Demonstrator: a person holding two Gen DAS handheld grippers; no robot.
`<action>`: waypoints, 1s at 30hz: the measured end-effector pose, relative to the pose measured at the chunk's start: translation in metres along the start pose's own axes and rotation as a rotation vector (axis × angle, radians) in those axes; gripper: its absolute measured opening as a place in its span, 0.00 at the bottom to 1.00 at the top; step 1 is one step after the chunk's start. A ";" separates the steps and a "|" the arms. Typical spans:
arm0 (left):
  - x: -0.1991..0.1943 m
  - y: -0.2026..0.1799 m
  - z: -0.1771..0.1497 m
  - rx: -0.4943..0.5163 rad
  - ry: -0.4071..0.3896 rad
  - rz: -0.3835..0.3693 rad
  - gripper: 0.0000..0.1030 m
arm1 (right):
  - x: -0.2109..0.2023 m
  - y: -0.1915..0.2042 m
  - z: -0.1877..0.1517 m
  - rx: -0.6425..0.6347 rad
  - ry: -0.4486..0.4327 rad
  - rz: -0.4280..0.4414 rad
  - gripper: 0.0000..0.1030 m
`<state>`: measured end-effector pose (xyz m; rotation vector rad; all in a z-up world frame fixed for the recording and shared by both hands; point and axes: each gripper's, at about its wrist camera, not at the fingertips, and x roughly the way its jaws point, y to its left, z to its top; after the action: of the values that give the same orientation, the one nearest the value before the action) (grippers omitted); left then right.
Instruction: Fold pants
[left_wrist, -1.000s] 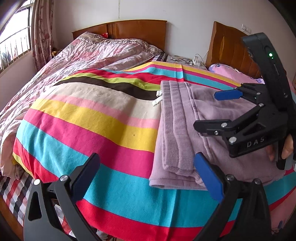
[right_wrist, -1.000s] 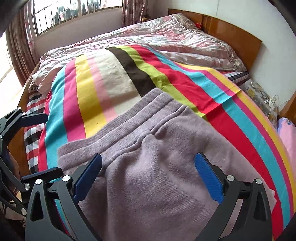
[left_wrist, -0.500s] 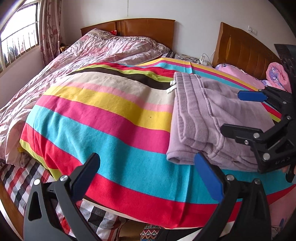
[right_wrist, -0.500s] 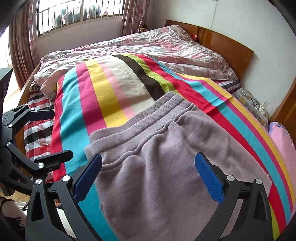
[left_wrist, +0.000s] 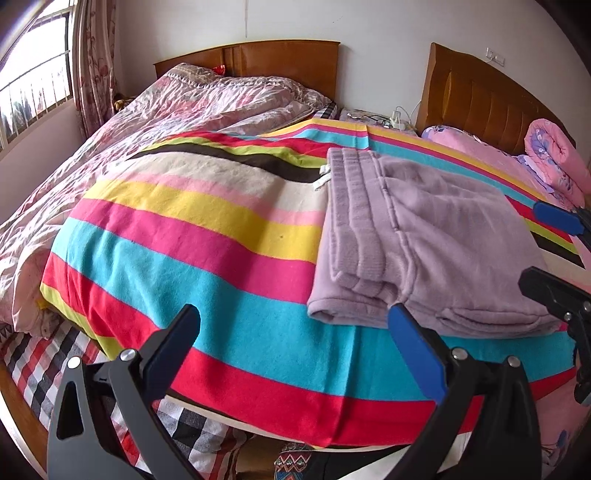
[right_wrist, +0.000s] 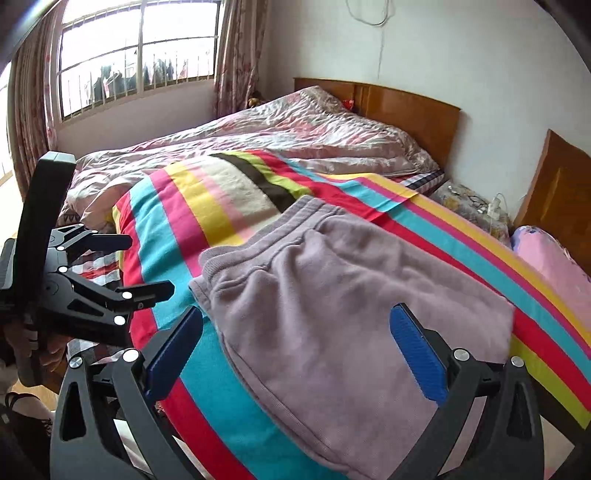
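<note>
The mauve pants (left_wrist: 417, 236) lie folded into a compact stack on the striped blanket (left_wrist: 192, 236), waistband to the left; they also show in the right wrist view (right_wrist: 332, 306). My left gripper (left_wrist: 295, 347) is open and empty, held back from the bed's near edge, apart from the pants. My right gripper (right_wrist: 295, 347) is open and empty, hovering just short of the folded pants. The right gripper also shows at the right edge of the left wrist view (left_wrist: 554, 254), and the left gripper at the left of the right wrist view (right_wrist: 140, 266).
A pink quilt (left_wrist: 155, 122) covers the far half of the bed below the wooden headboard (left_wrist: 258, 62). A second headboard (left_wrist: 480, 96), pink pillows (left_wrist: 554, 155) and a cluttered nightstand (left_wrist: 373, 118) stand at the right. A window (right_wrist: 136, 55) is at the left.
Both grippers have pulled back and up from the pants, which now lie untouched. The right gripper has moved out to the right edge of the left wrist view.
</note>
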<state>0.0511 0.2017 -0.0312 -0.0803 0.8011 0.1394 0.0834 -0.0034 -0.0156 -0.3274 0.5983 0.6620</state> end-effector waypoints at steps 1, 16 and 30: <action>-0.001 -0.008 0.004 0.016 -0.010 -0.010 0.99 | -0.011 -0.008 -0.006 0.013 -0.018 -0.045 0.95; 0.046 -0.110 0.008 0.267 0.018 -0.068 0.99 | -0.031 -0.094 -0.092 0.315 0.048 -0.241 0.95; 0.047 -0.109 0.004 0.299 0.011 -0.070 0.99 | -0.016 -0.108 -0.123 0.435 0.102 -0.123 0.95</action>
<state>0.1028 0.0984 -0.0604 0.1733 0.8210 -0.0482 0.0938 -0.1486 -0.0919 0.0091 0.7945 0.3838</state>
